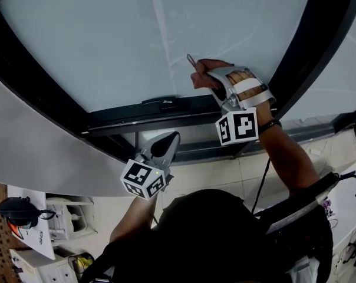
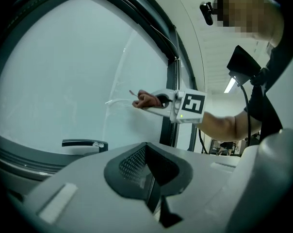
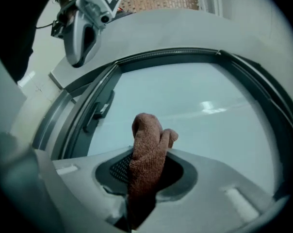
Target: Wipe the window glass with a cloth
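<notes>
Cloth (image 3: 147,135), nubby brown knit, in right claw (image 3: 146,176); smooth pale glass (image 3: 200,110)

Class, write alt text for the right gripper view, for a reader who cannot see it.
The right gripper is shut on a reddish-brown cloth whose bunched end sticks up before the pale window glass. A dark window handle sits at left; the left gripper shows at upper left.

Beige tiled floor (image 1: 237,173). Left: white sheet (image 1: 39,240) lying flat, black device (image 1: 16,210) on it, type unclear. Right: second white sheet (image 1: 346,196).
</notes>
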`<state>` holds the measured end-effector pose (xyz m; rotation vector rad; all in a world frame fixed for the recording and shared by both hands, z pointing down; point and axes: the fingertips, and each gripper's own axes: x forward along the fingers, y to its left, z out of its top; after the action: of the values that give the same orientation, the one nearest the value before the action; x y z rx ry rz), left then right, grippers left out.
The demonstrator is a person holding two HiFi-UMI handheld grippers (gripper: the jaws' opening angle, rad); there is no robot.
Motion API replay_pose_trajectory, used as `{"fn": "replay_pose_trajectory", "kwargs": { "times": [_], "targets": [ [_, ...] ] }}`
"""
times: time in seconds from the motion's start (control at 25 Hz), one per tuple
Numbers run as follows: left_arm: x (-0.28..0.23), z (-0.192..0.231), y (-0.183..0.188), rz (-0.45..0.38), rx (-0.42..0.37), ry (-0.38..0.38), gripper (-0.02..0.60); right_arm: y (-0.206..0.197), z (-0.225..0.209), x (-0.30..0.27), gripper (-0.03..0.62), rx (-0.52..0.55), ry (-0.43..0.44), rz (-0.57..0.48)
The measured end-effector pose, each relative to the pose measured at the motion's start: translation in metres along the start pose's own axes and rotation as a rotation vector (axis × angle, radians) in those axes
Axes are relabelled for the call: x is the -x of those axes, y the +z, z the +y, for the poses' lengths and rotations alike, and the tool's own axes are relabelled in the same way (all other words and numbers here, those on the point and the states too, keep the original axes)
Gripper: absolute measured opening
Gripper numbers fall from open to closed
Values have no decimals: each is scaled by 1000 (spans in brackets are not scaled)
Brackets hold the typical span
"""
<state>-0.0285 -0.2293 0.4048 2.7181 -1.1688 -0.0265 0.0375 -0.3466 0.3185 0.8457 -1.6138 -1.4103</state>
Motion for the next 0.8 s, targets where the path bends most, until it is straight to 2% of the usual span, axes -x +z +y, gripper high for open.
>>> {"fn": "replay_pose_trajectory", "kwargs": {
  "times": [0.16, 0.28, 0.44, 0.6, 0.8],
  "targets": [
    [11, 5, 3, -5, -11, 3, 17, 14, -79, 5, 77, 5, -169, -6],
    [23, 10, 5, -5, -16, 12, 17, 22, -127, 3, 77, 24, -254, 7],
    [37, 18, 2, -5, -21, 19, 17, 34, -176, -1, 77, 68, -338, 30],
    [52, 27, -5, 25, -22, 16, 17, 46, -208, -15, 77, 124, -391, 50],
    [68, 38, -5, 32, -25, 23, 17, 42, -249, -27, 77, 137, -482, 102]
  ]
}}
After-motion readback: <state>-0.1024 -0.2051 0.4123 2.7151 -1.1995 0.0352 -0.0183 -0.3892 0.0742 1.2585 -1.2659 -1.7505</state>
